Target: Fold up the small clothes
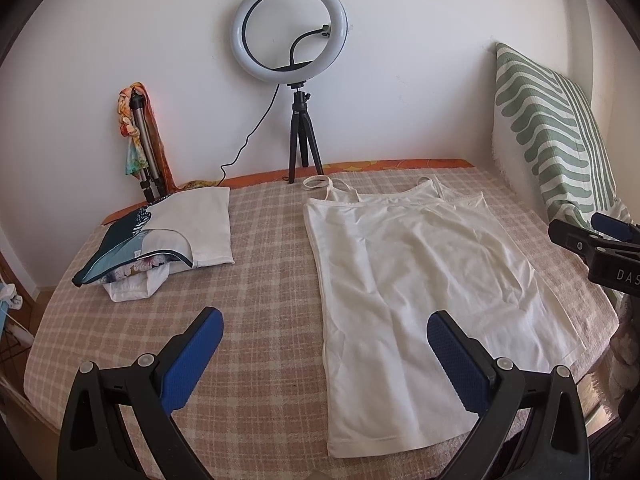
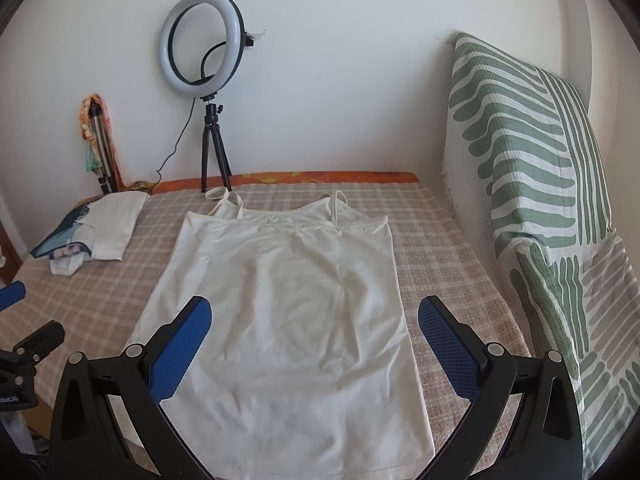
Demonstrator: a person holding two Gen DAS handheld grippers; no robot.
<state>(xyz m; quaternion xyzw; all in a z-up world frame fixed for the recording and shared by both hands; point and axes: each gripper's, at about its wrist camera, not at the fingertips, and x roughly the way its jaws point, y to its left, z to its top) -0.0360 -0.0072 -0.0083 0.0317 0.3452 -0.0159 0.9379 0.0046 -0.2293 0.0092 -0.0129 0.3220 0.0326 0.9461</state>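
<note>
White camisole (image 2: 280,304) lies flat and spread in the centre of the right wrist frame, straps toward the top, hem toward the bottom edge; in the left wrist view it sits right of centre. No fold made yet, by the look of it. It rests on a checked bedcover (image 1: 260,280).

Right gripper (image 2: 315,322) hovers over the lower half of the camisole, jaws wide apart, nothing between them. Left gripper (image 1: 325,332) also spread wide and empty, straddling the garment's left edge at the lower part of that frame.

A pile of folded clothes (image 1: 176,232) sits mid-left, well apart from the camisole. Ring light (image 1: 289,28) on a small tripod (image 1: 302,136) stands at top centre by the wall; a second tripod (image 1: 146,148) with a scarf is at upper left. Green striped pillow (image 2: 532,168) fills the right side.

Risks, as a judgement: thin fabric has two layers, so a pinch may catch only the top one and the fold comes out skewed; loose straps may trail out of the fold; uneven grabs by the two grippers would twist the hem.

Hidden: the hem's bottom corners are covered by the gripper bodies in the right wrist view. Contents of the pile are hard to separate. Contact height above the cloth cannot be told.
</note>
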